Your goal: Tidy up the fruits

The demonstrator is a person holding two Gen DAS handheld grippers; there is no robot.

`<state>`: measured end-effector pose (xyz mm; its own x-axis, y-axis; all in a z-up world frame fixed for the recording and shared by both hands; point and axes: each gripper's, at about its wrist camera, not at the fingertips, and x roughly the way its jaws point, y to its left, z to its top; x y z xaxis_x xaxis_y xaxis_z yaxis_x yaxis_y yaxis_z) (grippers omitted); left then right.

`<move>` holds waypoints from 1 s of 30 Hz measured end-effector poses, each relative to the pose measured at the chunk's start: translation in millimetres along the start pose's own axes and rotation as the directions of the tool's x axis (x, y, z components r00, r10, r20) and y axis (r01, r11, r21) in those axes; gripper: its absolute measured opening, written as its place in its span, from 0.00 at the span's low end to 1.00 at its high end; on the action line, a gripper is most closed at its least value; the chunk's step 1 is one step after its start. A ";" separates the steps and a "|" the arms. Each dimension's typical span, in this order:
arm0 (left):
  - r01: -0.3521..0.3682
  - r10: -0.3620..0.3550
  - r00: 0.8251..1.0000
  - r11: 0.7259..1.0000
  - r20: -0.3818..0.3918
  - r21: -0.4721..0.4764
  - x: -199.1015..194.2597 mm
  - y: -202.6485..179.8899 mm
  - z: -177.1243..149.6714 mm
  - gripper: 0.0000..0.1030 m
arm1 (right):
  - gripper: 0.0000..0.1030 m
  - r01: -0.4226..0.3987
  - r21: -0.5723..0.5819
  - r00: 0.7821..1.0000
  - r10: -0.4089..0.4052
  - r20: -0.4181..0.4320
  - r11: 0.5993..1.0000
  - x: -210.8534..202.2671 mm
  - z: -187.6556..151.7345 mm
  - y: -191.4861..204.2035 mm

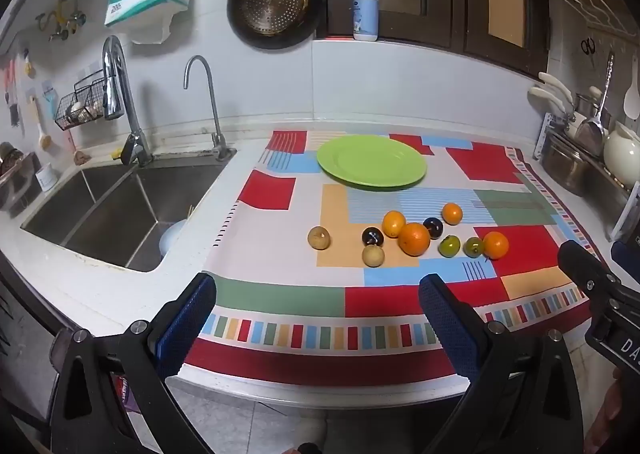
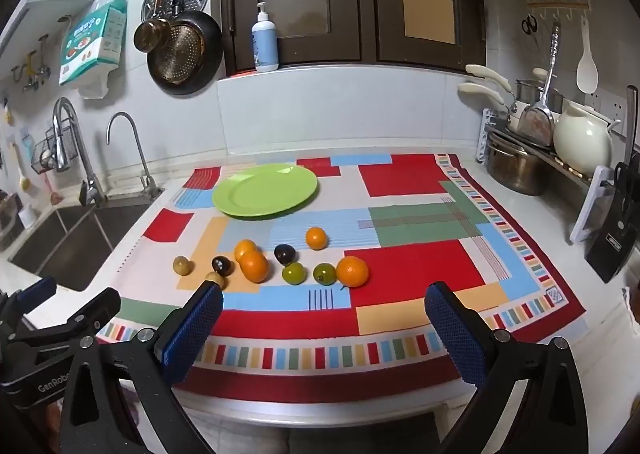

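A green plate [image 1: 372,161] [image 2: 265,191] lies bare at the back of a colourful patterned cloth [image 1: 280,298] [image 2: 400,254]. In front of it a loose cluster of fruit rests on the cloth: several oranges [image 1: 414,239] [image 2: 352,271], two dark plums [image 1: 373,236] [image 2: 285,254], two green fruits [image 1: 449,246] [image 2: 294,273] and two tan round fruits [image 1: 319,238] [image 2: 182,265]. My left gripper [image 1: 318,294] hovers open near the cloth's front edge, short of the fruit. My right gripper [image 2: 324,304] is open too, just in front of the cluster, nothing between its fingers.
A steel sink [image 1: 120,209] with two taps lies left of the cloth. Pots, a white kettle [image 2: 582,141] and a knife block [image 2: 612,230] crowd the right side. A soap bottle [image 2: 265,39] stands on the sill; pans hang on the wall.
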<state>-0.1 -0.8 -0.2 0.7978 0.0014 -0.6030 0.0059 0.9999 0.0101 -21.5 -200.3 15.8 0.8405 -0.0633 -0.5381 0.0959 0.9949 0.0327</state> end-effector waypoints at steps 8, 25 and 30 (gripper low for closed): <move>0.010 -0.010 1.000 1.000 0.008 0.005 -1.7 -0.2 0.9 1.00 | 0.99 0.008 0.002 1.000 -0.008 0.001 1.000 0.3 1.9 -2.7; 0.007 -0.008 0.999 1.000 0.043 0.024 -5.8 -6.7 6.2 1.00 | 0.99 -0.013 0.016 1.000 0.013 0.004 1.000 2.8 5.1 -9.6; 0.007 -0.008 0.999 1.000 0.045 0.027 -5.7 -7.8 7.8 1.00 | 0.99 -0.011 0.016 1.000 0.011 0.007 1.000 3.1 4.6 -9.3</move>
<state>0.1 -8.6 9.4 0.8238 -0.0069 -0.5668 0.0273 0.9992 0.0276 -17.3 -210.1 17.7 0.8453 -0.0527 -0.5316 0.0951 0.9941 0.0526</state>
